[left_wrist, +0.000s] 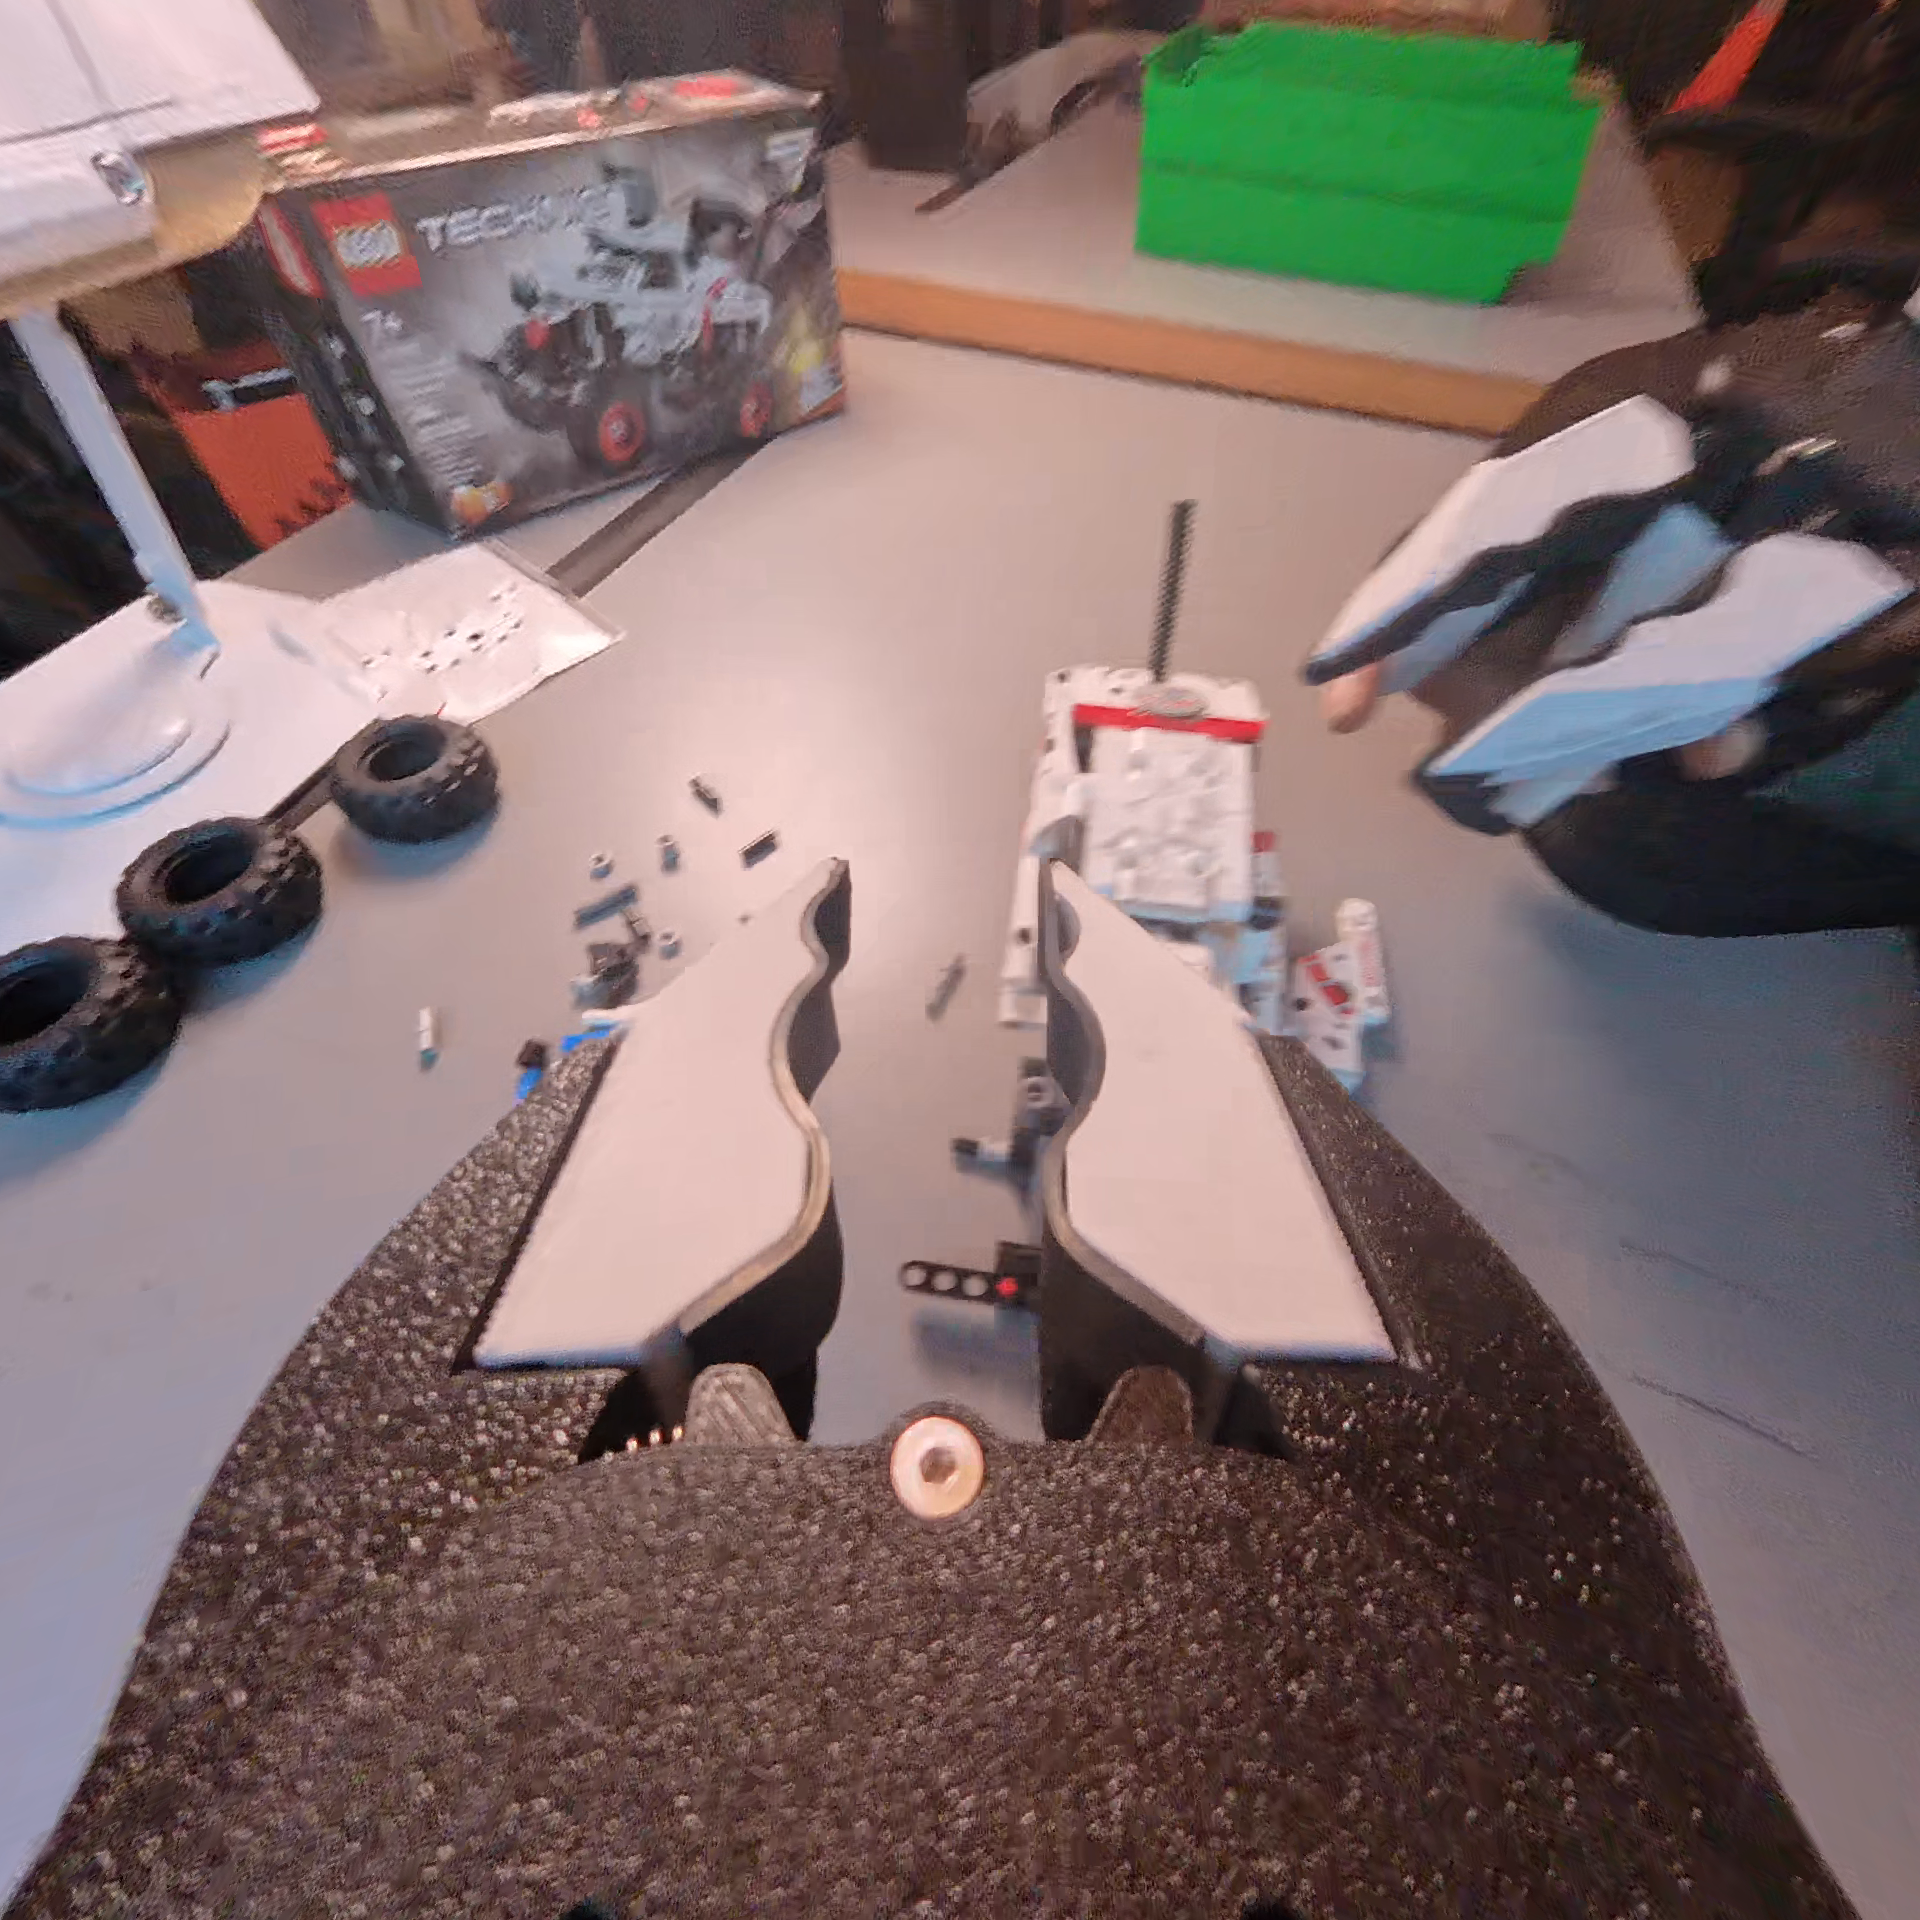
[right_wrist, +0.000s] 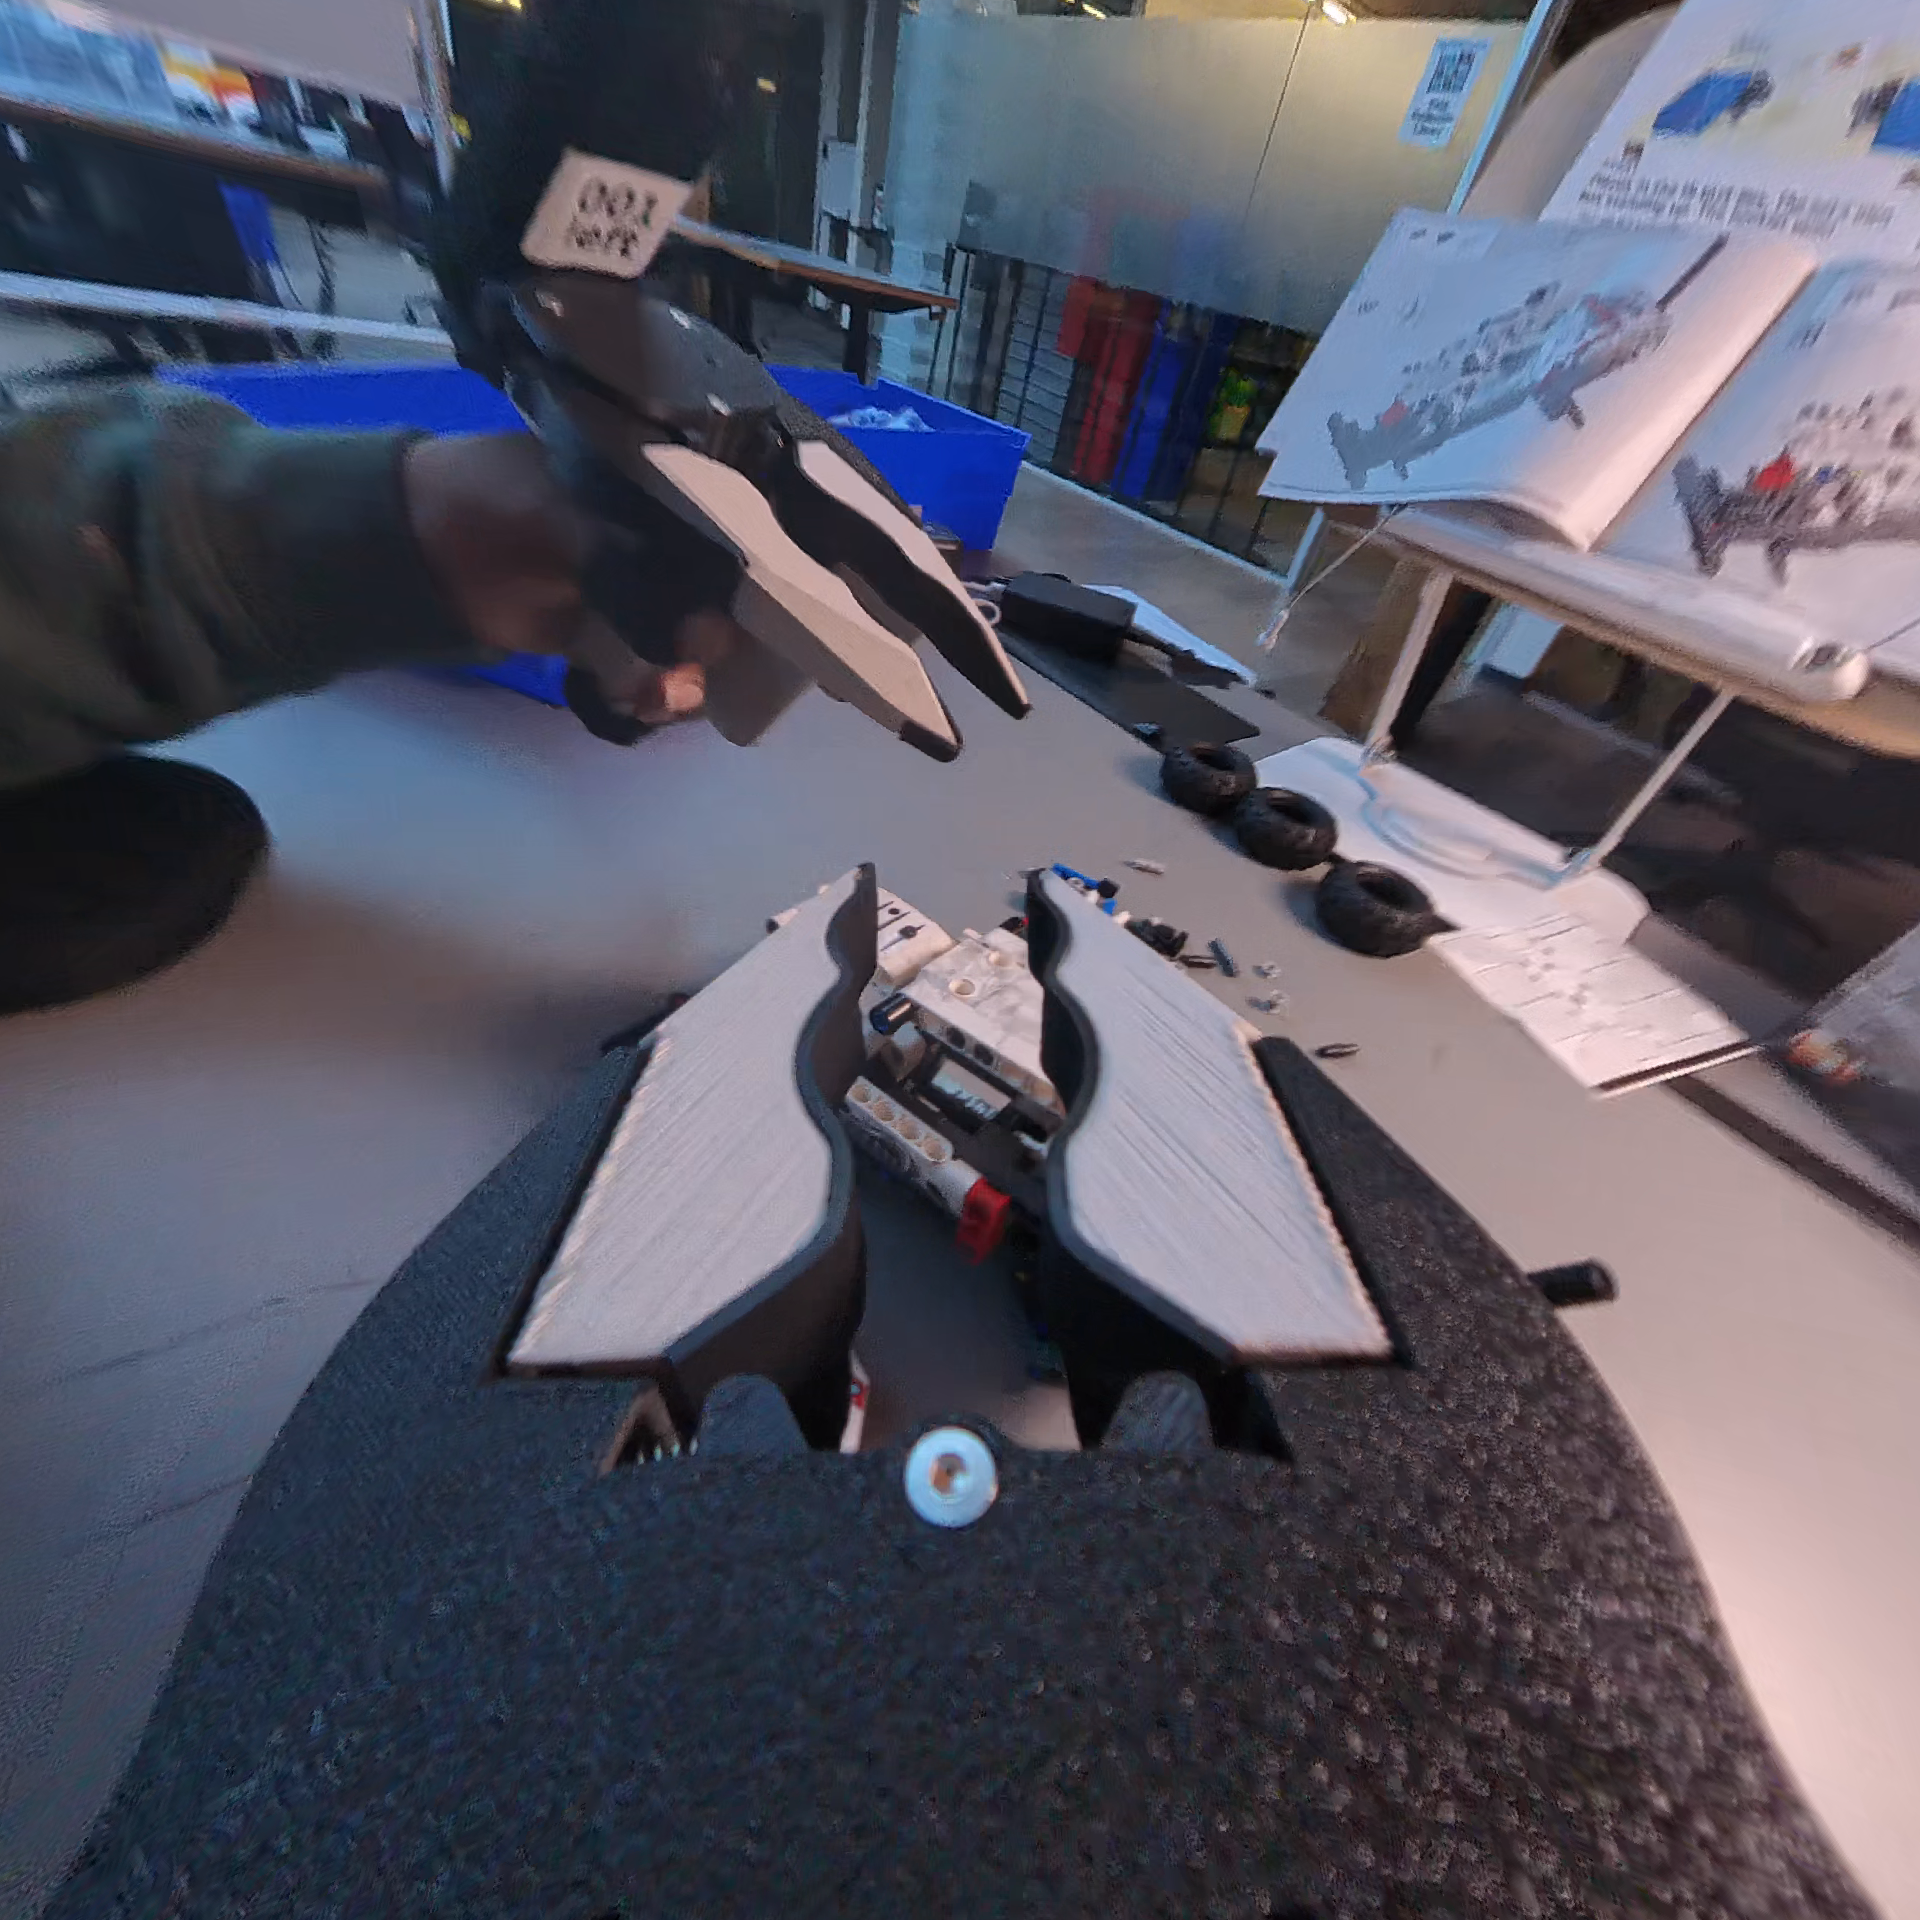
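Your left wrist view looks down from above the table (left_wrist: 1143, 499), box (left_wrist: 561, 301) far left. Your right wrist view sits low, near the model (right_wrist: 956, 1049). Both share model (left_wrist: 1153, 821) and tyres (left_wrist: 218, 888).

So it's a plain grey table (left_wrist: 935, 499) with a white brick-built truck body (left_wrist: 1153, 821) lying right of centre, and a scatter of tiny dark and grey loose pieces (left_wrist: 634, 914) just left of it. Three knobbly black tyres (left_wrist: 218, 883) sit in a row at the left edge, beside a printed sheet (left_wrist: 457, 634) and a white stand base (left_wrist: 104, 727). The kit's box (left_wrist: 561, 301) stands at the upper left, and a green crate (left_wrist: 1361, 156) sits far back, upper right.
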